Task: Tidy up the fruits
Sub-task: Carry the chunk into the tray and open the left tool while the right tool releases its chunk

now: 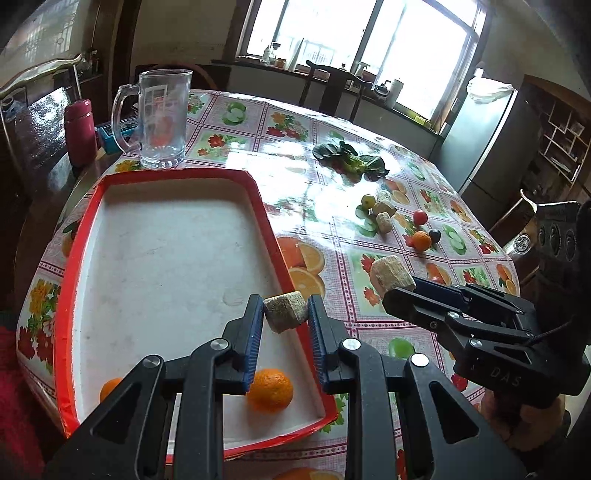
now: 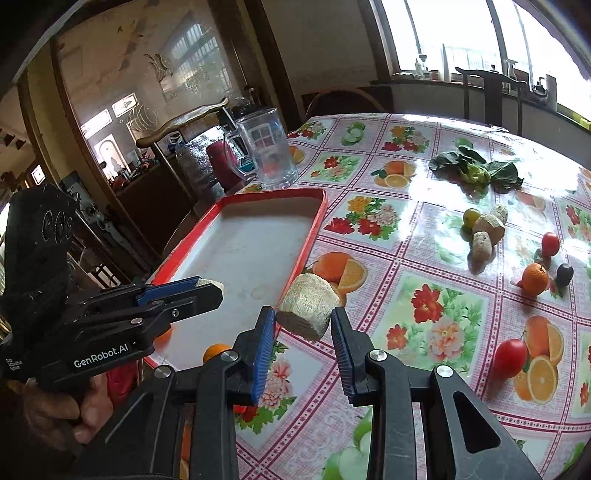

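Left of the left gripper's (image 1: 286,321) fingers stands a dark cabinet with a maroon flask (image 1: 78,127), and a clear glass mug (image 1: 157,118) stands beyond the red-rimmed white tray (image 1: 79,236). The tray lies ahead of and under those fingers, which are clenched on a tan cork-like chunk (image 1: 285,310) held above the tray's right rim; an orange (image 1: 269,389) lies in the tray below them. The round table wears a glossy fruit-and-flower tablecloth (image 1: 332,122). To the right, the right gripper (image 2: 303,320) grasps a second tan chunk (image 2: 308,310) over the cloth just beside the tray. Beyond its fingers lie leafy greens (image 2: 476,168), a small fruit cluster (image 2: 484,225), a loose orange (image 2: 534,278) and a red tomato (image 2: 511,358). Bright windows (image 1: 369,33) and a grey fridge (image 1: 484,140) stand behind.
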{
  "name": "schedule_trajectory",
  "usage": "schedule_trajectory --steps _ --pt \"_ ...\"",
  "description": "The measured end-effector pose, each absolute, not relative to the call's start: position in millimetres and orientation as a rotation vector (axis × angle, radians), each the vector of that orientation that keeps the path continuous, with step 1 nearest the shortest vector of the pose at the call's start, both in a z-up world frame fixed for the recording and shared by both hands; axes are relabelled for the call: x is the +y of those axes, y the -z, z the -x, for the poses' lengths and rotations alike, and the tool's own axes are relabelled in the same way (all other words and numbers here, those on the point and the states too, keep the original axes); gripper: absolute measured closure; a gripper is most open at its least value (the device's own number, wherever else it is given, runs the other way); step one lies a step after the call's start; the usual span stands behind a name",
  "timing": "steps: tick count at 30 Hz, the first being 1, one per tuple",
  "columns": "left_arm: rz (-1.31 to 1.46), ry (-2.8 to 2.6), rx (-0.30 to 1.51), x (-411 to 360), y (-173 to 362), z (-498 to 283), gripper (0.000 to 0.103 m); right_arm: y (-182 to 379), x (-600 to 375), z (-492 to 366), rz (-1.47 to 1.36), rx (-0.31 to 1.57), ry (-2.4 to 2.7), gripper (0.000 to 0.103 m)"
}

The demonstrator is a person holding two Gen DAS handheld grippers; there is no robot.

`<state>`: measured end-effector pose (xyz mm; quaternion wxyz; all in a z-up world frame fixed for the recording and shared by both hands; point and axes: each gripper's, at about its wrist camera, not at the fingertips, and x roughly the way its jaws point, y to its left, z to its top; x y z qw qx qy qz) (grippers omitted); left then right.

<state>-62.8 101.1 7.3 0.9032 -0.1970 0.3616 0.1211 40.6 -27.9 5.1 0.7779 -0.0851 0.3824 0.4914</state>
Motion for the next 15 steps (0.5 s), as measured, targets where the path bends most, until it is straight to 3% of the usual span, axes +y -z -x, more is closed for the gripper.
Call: schedule_trajectory --steps 15 --pt "0.459 -0.329 0.728 135 -3 96 0.081 1 5 -19 0.214 0.852 -1.137 0.071"
